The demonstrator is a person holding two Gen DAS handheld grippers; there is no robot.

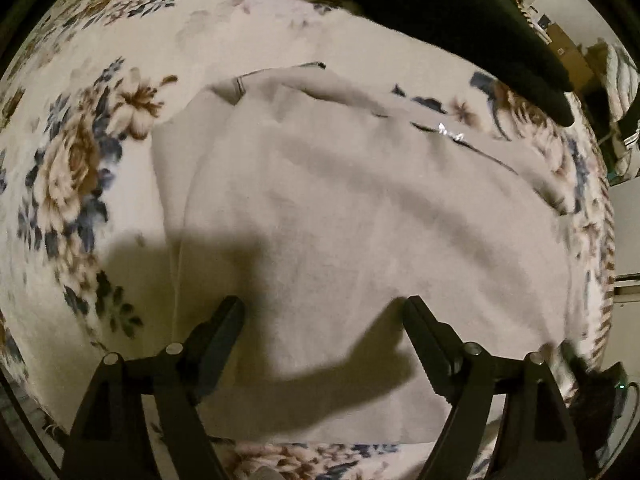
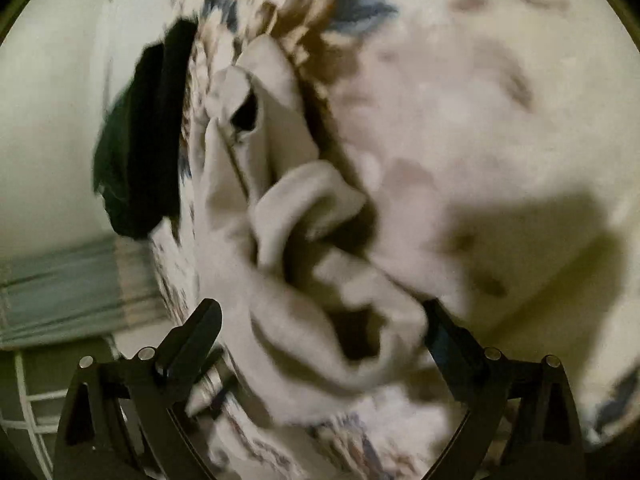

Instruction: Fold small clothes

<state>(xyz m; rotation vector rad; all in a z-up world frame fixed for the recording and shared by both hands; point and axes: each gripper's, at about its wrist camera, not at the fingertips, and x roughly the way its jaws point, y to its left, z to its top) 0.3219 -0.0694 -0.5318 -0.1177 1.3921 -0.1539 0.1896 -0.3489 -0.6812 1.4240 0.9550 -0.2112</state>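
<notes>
Below, my left gripper (image 1: 322, 308) gaped over the grey garment (image 1: 360, 216); my right gripper (image 2: 322, 312) (blurry) seemingly straddled bunched cloth unclosed.

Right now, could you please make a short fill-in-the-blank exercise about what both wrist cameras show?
1. The pale grey garment lies on a blanket printed with a ____ pattern.
2. The left claw hangs over the garment with its two fingers ____.
3. Beyond the garment lies another cloth, whose color is ____.
4. In the right wrist view, the garment before the right claw looks ____, not flat.

Missing words: floral; open; black; bunched
</notes>
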